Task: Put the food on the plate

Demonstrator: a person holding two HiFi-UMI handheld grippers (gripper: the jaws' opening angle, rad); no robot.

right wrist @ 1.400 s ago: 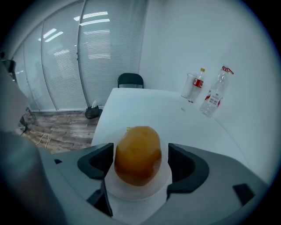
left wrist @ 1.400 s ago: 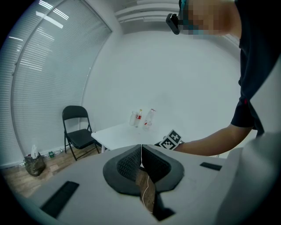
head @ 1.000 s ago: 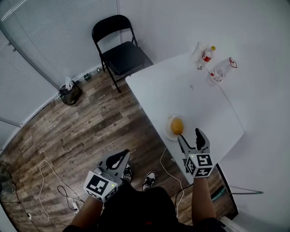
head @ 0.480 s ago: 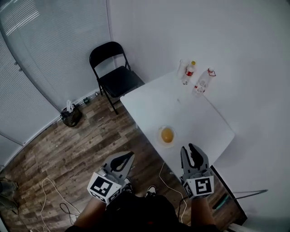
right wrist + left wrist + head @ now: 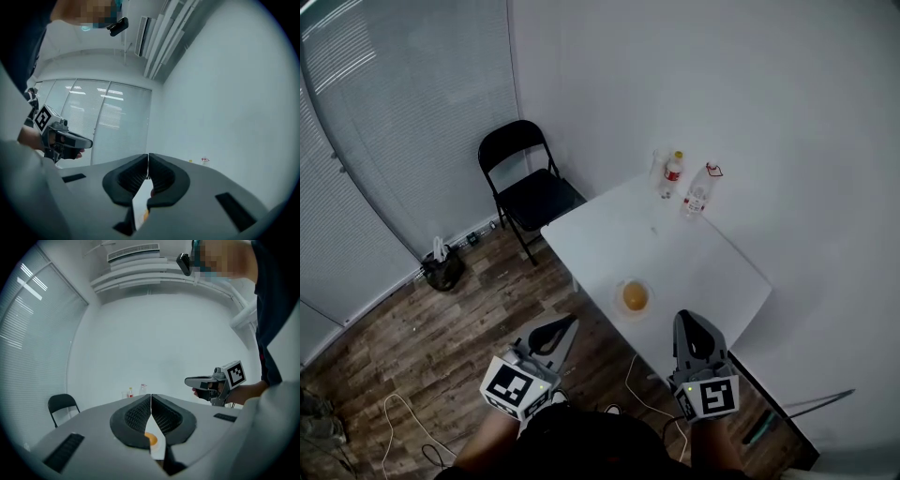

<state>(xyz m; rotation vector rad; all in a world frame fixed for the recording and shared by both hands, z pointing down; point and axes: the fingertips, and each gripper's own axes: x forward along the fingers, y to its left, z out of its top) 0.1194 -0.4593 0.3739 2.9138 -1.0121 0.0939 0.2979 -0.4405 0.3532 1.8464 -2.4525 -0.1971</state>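
An orange round food item point(image 5: 635, 297) lies on a small white plate point(image 5: 622, 307) near the front edge of the white table point(image 5: 694, 262). Both grippers are held in the air in front of the table, short of its edge. My right gripper point(image 5: 684, 320) is shut and empty, right of the plate. My left gripper point(image 5: 565, 322) is shut and empty too, left of the table over the floor. In the left gripper view the food point(image 5: 151, 438) shows through the gap below the closed jaw tips point(image 5: 150, 396). The right gripper view shows its closed tips point(image 5: 148, 160).
Two plastic bottles point(image 5: 673, 172) point(image 5: 697, 193) and a clear cup point(image 5: 658, 163) stand at the table's far end by the wall. A black folding chair point(image 5: 525, 192) stands left of the table. A bag point(image 5: 442, 269) and cables point(image 5: 637, 380) lie on the wood floor.
The right gripper's jaws have gone from wide open beside the plate to shut. Both grippers have drawn back from the table, and the head view has risen and pulled away.
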